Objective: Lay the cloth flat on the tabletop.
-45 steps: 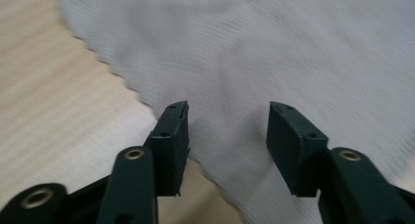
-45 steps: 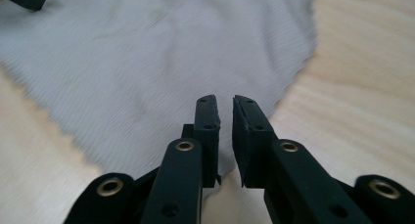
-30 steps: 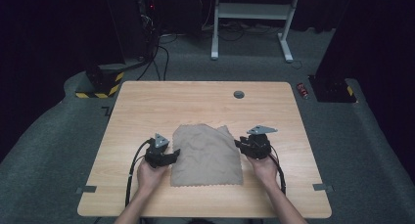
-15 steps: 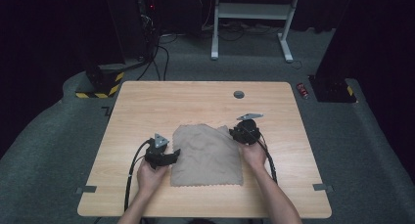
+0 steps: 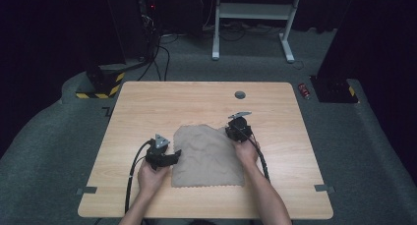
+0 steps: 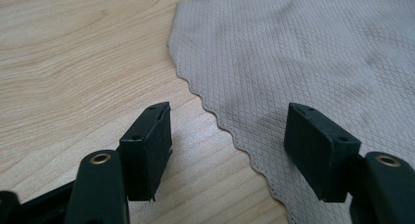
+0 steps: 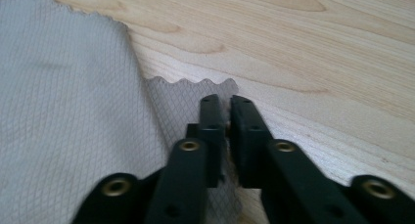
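Observation:
A tan cloth [image 5: 206,156] with a scalloped edge lies flat on the wooden table [image 5: 196,102], near the front middle. My left gripper [image 5: 173,155] rests at the cloth's left edge. In the left gripper view the left gripper [image 6: 227,116] is open, one jaw over bare wood and the other over the cloth [image 6: 303,53]. My right gripper [image 5: 236,130] is at the cloth's far right corner. In the right gripper view the right gripper [image 7: 225,100] has its jaws pressed together on a thin flap of the cloth [image 7: 73,87] at that corner.
A round dark grommet [image 5: 240,95] sits in the tabletop near the far edge. A small red object [image 5: 305,91] lies on the floor beyond the table's far right corner. A white desk frame and cables stand farther back.
My right gripper has moved forward and slightly left along the cloth's right edge to its far right corner. The left gripper has stayed in place.

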The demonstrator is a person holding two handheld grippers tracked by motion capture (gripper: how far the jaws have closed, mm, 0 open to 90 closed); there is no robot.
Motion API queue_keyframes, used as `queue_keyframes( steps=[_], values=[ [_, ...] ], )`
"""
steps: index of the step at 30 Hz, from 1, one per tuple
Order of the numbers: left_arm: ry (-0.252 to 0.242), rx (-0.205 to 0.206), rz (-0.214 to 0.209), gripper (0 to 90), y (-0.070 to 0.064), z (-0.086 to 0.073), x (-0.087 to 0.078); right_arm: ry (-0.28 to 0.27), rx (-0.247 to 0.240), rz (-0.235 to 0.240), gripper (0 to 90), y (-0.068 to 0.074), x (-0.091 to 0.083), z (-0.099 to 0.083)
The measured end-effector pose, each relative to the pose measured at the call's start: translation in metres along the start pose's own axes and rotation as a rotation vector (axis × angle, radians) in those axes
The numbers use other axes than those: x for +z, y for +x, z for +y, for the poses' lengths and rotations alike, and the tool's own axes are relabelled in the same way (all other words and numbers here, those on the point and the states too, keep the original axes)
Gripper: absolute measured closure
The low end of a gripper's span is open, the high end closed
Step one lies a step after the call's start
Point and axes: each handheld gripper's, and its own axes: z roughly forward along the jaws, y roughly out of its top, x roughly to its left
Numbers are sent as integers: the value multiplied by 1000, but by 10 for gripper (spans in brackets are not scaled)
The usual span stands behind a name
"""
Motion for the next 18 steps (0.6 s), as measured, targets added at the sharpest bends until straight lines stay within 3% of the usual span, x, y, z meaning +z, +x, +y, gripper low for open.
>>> queue_keyframes(
  steps=[3,9,11,14,18],
  values=[
    [0,0,0,347,0,0,0,-11,-7,-22,895,-2,-4,0],
    [0,-1,1,346,0,0,0,-90,15,-73,896,-13,-21,3],
    [0,0,2,346,0,0,0,-87,28,-88,896,-19,-20,1],
    [0,-1,2,346,0,0,0,-36,31,-119,888,-25,-9,-4],
    [1,-2,2,345,0,0,0,-31,58,-108,729,-26,-8,-6]
  ],
)
